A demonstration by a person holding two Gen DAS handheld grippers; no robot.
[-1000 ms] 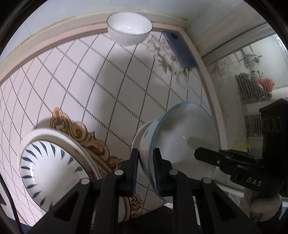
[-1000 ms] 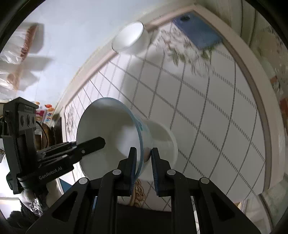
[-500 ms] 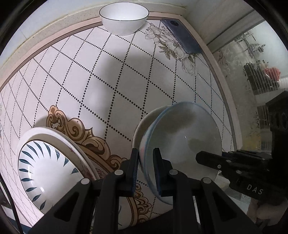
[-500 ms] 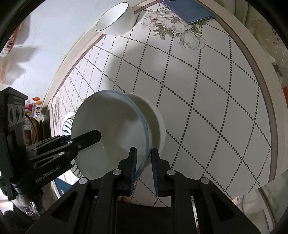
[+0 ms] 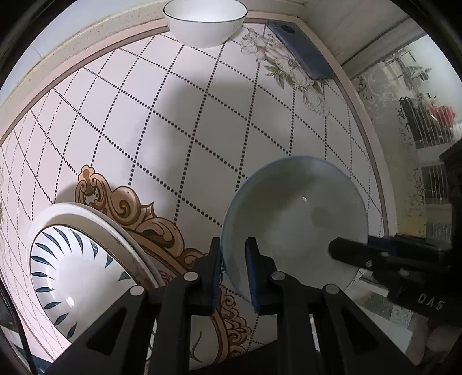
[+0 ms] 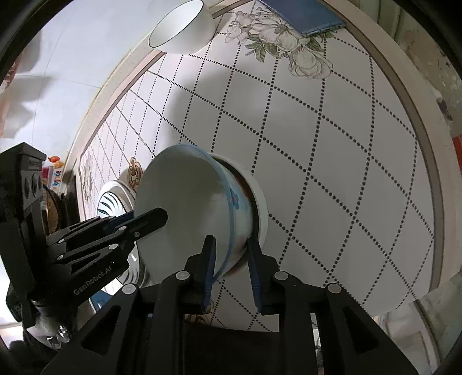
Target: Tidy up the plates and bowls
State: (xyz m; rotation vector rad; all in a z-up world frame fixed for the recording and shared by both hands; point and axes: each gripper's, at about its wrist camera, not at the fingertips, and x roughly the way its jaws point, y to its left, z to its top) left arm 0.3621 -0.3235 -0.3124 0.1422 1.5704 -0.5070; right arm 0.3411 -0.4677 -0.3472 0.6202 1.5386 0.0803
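Gripping opposite sides of one rim, two black hand-held grippers meet at a white ceramic bowl with a pale blue rim and a small blue flower on its outside [image 6: 199, 210], which sits nested in a second white bowl [image 6: 260, 207] standing on the round table with a dotted diamond pattern [image 5: 173, 115]. The left gripper [image 5: 233, 271] is clamped tight on the near edge of the rim, one finger inside and one outside. The right gripper [image 6: 229, 271] straddles the far edge, its jaws opening with the bowl wall between them. Beside the bowls lies a white plate with dark blue leaf strokes [image 5: 66, 259], resting on another white plate. At the table's far edge stand a plain white bowl with a thin dark rim line [image 5: 205, 23] and a dark blue phone [image 5: 303, 54], lying over printed flowers.
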